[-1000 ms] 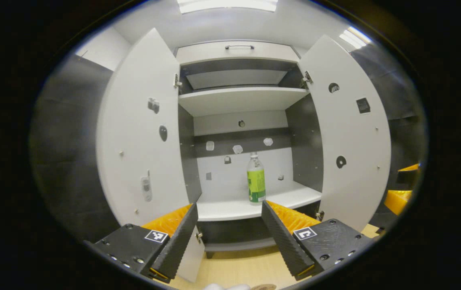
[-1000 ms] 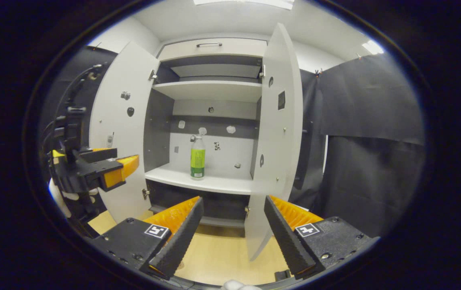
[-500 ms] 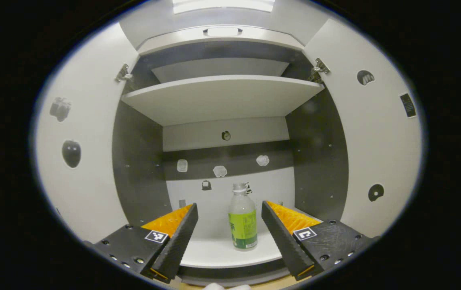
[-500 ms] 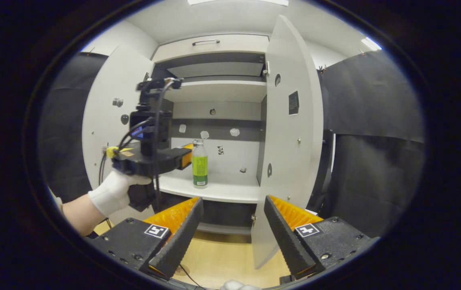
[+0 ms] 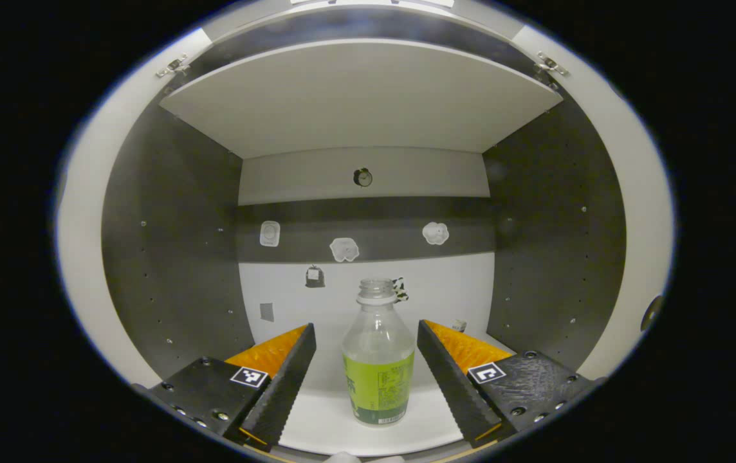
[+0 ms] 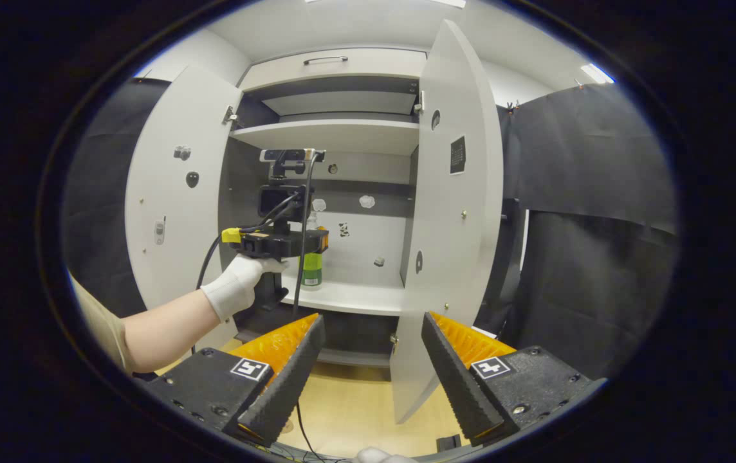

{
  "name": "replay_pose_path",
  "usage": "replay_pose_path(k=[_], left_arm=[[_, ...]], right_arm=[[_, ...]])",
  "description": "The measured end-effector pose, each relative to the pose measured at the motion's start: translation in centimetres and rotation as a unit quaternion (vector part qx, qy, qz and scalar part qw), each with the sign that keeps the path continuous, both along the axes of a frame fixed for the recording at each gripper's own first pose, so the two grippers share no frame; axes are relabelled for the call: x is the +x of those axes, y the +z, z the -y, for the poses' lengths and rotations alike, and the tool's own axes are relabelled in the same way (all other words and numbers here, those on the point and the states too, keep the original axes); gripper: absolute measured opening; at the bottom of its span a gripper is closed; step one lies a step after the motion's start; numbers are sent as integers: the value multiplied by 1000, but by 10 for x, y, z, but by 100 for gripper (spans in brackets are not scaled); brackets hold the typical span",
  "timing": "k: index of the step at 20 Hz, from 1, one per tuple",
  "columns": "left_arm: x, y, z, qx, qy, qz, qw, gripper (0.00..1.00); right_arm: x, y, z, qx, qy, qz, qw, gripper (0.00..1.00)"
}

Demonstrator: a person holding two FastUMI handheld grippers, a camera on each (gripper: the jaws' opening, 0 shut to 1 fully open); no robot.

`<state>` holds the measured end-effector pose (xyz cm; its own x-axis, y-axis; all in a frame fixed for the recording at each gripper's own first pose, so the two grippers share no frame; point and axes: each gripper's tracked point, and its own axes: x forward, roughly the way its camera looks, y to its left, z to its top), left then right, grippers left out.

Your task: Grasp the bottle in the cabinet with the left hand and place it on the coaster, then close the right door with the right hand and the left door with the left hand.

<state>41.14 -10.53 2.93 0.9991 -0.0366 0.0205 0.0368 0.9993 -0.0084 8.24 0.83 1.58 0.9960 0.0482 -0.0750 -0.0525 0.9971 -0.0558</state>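
Note:
A clear bottle with a green label stands upright on the cabinet's lower shelf. My left gripper is open, one finger on each side of the bottle and neither touching it. In the right gripper view, a gloved hand holds the left gripper inside the cabinet, and it hides most of the bottle. My right gripper is open and empty, well back from the cabinet. The right door and the left door both stand open.
An upper shelf hangs over the bottle, and dark side walls close in on both sides. A cable trails from the left gripper down over the wooden surface in front of the cabinet. Black cloth hangs to the right.
My left gripper has moved forward into the cabinet until the bottle stands between its open fingers. The right gripper has hardly moved.

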Motion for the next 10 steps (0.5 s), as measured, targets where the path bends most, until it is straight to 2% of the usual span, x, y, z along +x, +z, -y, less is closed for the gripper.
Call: replay_pose_path(k=[8, 9, 10], left_arm=[[21, -33, 18, 3, -10, -40, 999, 98], [22, -33, 16, 9, -3, -39, 999, 94], [24, -34, 14, 12, 0, -35, 999, 87]], right_arm=[[-3, -2, 11, -1, -2, -9, 1000, 99], [-4, -2, 10, -2, -2, -10, 1000, 97], [-6, -4, 10, -3, -2, -12, 1000, 99]])
